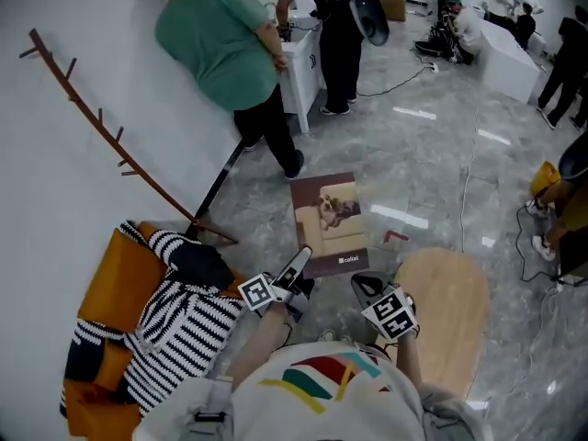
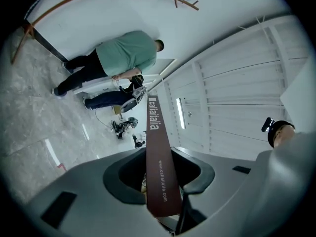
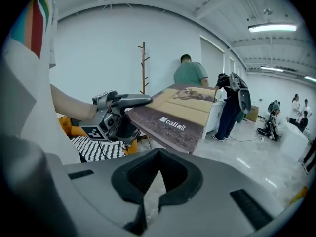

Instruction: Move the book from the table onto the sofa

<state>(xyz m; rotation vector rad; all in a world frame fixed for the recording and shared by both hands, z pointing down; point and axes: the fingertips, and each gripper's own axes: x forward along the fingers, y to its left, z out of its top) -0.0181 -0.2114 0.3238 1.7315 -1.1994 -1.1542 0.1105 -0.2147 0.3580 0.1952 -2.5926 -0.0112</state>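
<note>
The book (image 1: pixel 329 219), with a brown cover and a picture of a beige sofa, is held up in the air over the grey floor. My left gripper (image 1: pixel 299 263) is shut on its near edge. In the left gripper view the book (image 2: pixel 157 157) runs edge-on between the jaws of the left gripper (image 2: pixel 158 191). The right gripper view shows the book (image 3: pixel 177 112) tilted, clamped by the left gripper (image 3: pixel 131 101). My right gripper (image 1: pixel 367 288) hangs just right of the book, apart from it, shut and empty (image 3: pixel 157 167). The orange sofa (image 1: pixel 110 283) lies at lower left, the round wooden table (image 1: pixel 450 310) at lower right.
A black-and-white striped cloth (image 1: pixel 184 324) and a dark garment (image 1: pixel 197 263) lie on the sofa. A brown coat rack (image 1: pixel 101 122) stands along the white wall. A person in a green shirt (image 1: pixel 225 44) stands ahead by a white cabinet (image 1: pixel 301 72). More people and cables are farther back.
</note>
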